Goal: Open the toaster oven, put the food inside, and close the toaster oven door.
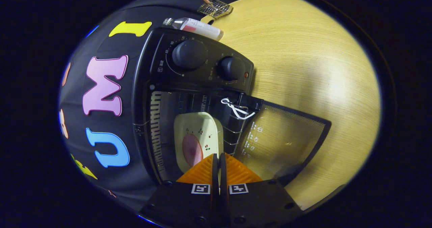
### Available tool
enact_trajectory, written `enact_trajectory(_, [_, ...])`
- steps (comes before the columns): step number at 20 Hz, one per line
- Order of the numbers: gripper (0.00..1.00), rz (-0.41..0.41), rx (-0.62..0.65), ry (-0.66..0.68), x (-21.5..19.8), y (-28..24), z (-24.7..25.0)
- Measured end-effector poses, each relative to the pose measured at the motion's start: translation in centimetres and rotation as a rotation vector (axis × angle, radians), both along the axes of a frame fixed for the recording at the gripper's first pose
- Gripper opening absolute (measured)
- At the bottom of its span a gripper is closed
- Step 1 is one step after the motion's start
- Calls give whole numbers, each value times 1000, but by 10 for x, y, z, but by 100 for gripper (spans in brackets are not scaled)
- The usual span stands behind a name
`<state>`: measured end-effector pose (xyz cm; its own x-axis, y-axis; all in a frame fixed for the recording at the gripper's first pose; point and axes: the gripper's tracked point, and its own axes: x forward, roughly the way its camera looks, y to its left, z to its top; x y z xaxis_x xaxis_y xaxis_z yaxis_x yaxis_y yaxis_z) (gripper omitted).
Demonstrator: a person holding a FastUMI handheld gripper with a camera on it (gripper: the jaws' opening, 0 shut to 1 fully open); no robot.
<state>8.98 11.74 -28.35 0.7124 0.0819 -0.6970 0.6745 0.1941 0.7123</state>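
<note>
Gripper view: toaster oven (189,96) on wooden desk (303,69), door (287,143) swung fully open. Cream plate (197,138) with pink food slice (191,149) sits inside oven cavity on rack. Gripper (219,159) fingers pressed together, clenched, tips at plate's near rim; whether rim is pinched cannot tell. White cord (236,108) tied at door hinge. Bottle (195,27) lies behind oven.

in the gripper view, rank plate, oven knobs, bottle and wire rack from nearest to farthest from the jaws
Gripper, jaws closed on the plate's rim.
1. Plate, inside the oven, at the jaws.
2. Oven knobs, on the control panel beyond.
3. Bottle, lying behind the oven.
4. Wire rack, farthest, at the table edge.
</note>
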Motion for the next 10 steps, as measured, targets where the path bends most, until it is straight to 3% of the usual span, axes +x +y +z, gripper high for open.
enact_trajectory(4, [6, -75, -21, -7, 15, 2, -1])
enact_trajectory(10, [6, -114, -9, -14, 28, 11, -10])
